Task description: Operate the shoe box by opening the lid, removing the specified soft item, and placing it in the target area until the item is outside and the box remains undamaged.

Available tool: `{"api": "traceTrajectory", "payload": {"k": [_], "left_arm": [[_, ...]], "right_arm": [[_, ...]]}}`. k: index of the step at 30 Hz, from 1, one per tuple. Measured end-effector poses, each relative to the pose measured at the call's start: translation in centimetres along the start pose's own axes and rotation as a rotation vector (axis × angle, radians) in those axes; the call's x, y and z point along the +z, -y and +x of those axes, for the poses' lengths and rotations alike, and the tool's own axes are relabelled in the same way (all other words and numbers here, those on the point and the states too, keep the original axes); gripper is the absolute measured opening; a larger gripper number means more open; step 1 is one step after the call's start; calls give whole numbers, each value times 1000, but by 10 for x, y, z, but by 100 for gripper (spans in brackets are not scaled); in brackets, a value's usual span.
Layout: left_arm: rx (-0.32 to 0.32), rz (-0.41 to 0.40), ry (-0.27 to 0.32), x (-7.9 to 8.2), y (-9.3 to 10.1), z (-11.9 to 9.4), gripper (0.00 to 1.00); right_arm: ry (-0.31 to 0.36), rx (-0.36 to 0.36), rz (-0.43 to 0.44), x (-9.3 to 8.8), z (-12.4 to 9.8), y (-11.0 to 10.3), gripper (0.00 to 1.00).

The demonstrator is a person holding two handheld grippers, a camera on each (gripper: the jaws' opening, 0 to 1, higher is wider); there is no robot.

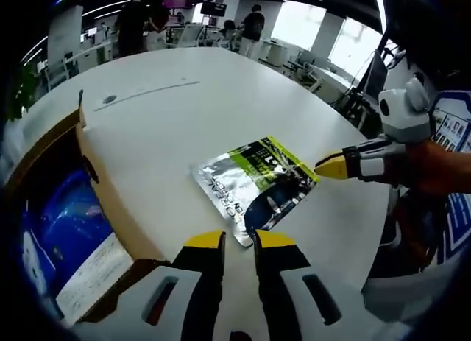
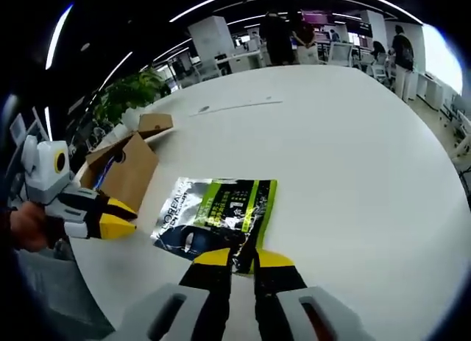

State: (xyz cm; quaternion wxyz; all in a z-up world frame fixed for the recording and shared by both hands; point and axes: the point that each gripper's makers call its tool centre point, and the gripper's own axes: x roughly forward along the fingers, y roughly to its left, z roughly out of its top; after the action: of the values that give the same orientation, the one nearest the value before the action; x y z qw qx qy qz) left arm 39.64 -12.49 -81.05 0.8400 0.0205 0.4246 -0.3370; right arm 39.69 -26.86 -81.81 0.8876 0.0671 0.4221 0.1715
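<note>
Both hand-held grippers (image 1: 239,241) (image 2: 243,258) slightly parted, unladen — sachet (image 2: 217,219) on white table (image 2: 353,157), open-plan office behind

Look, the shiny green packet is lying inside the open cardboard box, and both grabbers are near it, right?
Not quite. The shiny packet lies outside the cardboard box, flat on the white table beside it, as the left gripper view shows. Both the left gripper and the right gripper are indeed near the packet.

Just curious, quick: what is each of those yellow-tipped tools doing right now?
Left tool: open, holding nothing, just short of the silver packet.
Right tool: open, empty, its tips at the packet's edge.
</note>
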Motion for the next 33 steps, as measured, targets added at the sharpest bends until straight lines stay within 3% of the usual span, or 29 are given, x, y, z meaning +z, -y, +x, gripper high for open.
{"api": "traceTrajectory", "payload": {"k": [9, 17, 30, 33], "left_arm": [[-52, -11, 27, -9, 3, -19, 15], [-67, 3, 59, -14, -8, -47, 18], [-17, -22, 124, -23, -49, -95, 20], [-10, -62, 158, -23, -57, -106, 21]], "right_arm": [[19, 10, -4, 3, -5, -23, 10], [33, 38, -15, 4, -9, -49, 15], [39, 91, -62, 11, -7, -91, 19], [44, 102, -61, 15, -6, -99, 19]]}}
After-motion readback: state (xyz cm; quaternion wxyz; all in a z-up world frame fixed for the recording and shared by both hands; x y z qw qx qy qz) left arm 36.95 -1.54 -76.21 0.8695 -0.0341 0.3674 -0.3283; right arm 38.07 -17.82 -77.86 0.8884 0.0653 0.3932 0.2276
